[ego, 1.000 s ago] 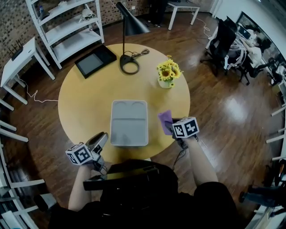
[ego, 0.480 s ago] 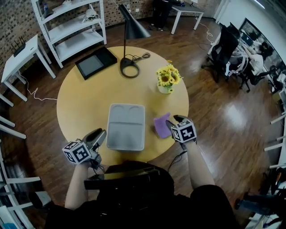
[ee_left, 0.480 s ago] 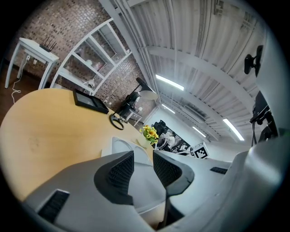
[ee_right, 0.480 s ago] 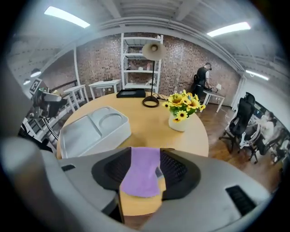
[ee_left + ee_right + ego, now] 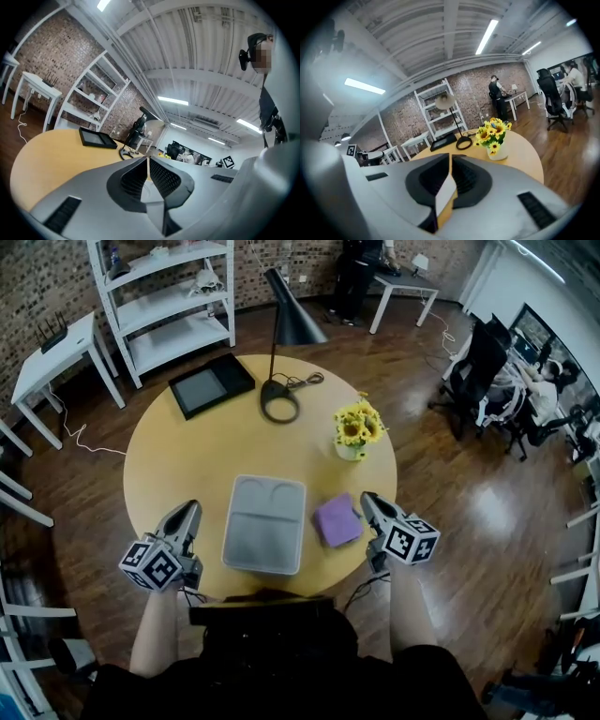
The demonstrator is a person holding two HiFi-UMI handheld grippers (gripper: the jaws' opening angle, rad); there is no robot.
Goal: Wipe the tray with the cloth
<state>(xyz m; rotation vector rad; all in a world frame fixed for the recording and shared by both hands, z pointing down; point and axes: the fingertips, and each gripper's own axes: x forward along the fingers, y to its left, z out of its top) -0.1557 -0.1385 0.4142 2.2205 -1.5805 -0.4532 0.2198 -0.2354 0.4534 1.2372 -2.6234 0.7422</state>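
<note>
In the head view, the tray (image 5: 264,523) sits mid-frame on the table (image 5: 178,456). The cloth (image 5: 337,520) lies flat just right of it, seemingly not touching. The left gripper (image 5: 185,514) is at lower left and the right gripper (image 5: 367,500) at lower right. Both pairs of jaws have just closed, pressed together on nothing.

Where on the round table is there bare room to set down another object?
The widest bare patch is the table on its left side, bordered by the black tablet and the tray. A smaller strip lies between the lamp base and the tray. The right is crowded: flowers, purple cloth.
</note>
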